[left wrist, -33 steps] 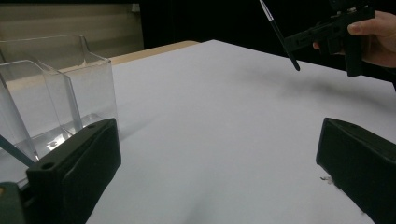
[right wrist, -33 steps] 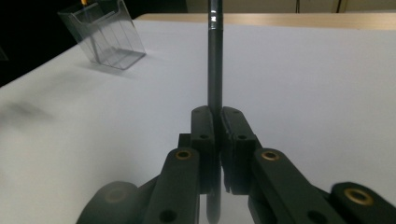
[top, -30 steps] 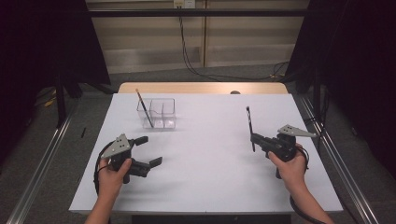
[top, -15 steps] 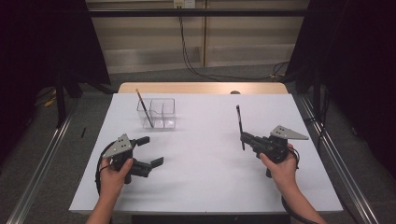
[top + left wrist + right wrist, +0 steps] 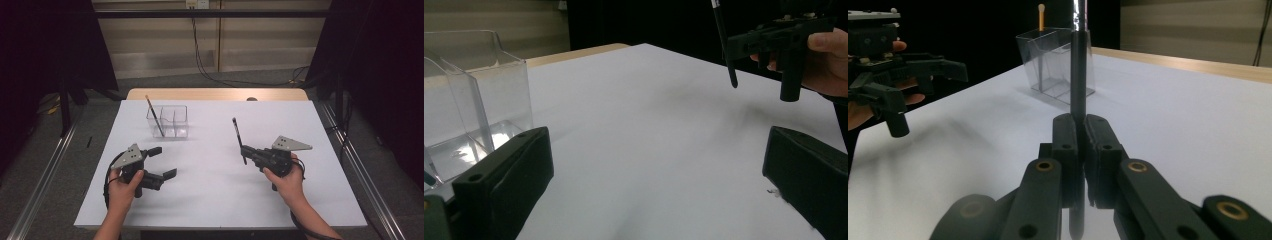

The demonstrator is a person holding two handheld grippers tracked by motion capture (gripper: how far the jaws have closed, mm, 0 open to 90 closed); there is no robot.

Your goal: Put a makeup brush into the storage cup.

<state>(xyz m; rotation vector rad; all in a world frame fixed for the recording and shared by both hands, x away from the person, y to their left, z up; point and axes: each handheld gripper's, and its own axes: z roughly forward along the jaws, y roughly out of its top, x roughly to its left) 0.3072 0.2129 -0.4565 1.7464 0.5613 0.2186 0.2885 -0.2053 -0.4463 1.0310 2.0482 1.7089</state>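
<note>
White table w/ clear divided container near its far-left edge

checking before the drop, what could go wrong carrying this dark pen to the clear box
The right gripper pinches the dark pen near its lower end, so the long upper part could swing or slip. The clear divided box looks light and already holds a leaning pencil; a nudge might tip it.
</note>
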